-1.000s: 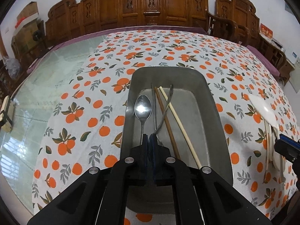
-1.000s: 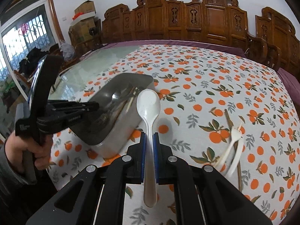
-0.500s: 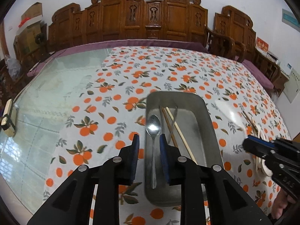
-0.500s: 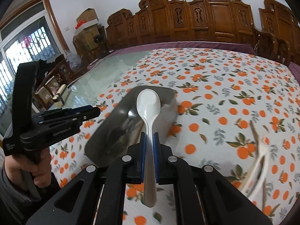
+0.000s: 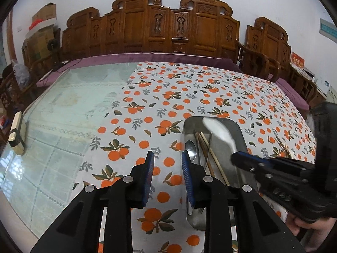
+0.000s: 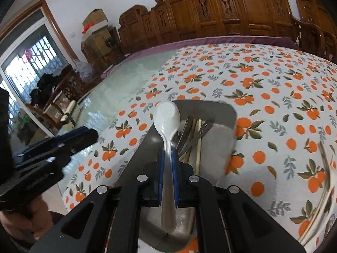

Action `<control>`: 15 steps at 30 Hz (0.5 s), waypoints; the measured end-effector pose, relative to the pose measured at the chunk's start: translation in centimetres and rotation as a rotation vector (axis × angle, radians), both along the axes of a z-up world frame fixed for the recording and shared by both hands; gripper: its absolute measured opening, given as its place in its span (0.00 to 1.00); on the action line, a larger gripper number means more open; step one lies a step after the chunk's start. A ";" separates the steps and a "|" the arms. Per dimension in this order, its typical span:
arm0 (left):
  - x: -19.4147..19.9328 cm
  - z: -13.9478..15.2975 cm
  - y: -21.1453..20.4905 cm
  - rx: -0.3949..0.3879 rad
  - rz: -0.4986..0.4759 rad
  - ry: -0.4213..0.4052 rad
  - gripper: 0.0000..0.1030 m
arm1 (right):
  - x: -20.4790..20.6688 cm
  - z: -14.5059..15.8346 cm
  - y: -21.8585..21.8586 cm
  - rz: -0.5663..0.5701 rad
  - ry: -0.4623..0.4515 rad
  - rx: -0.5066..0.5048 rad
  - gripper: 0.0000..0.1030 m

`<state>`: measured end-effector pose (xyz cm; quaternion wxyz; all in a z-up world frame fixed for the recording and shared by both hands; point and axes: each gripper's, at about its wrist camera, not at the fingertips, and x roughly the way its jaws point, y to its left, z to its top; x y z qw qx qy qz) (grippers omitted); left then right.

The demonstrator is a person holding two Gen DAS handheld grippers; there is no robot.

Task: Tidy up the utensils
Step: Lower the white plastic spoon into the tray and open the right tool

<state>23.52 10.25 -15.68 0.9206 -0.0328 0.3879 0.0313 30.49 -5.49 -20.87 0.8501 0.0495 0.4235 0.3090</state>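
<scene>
White spoon — over tray rim

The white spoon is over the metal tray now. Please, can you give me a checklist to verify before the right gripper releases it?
1. Right gripper shut on the white spoon: ok.
2. Spoon bowl above the metal tray, not above the tablecloth: ok.
3. Left gripper open, empty, beside the tray over the cloth: ok.
4. Bare floor in the tray to the right of the chopsticks and the metal spoon: ok.
5. Height of the spoon above the tray floor: cannot tell.
6. Utensils left on the cloth at right: not ok, not yet sorted.
</scene>
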 end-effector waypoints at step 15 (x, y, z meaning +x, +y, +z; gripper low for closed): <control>-0.4 0.1 -1.6 -0.006 -0.028 -0.008 0.25 | -1.5 1.1 -3.8 0.009 -0.090 -0.038 0.12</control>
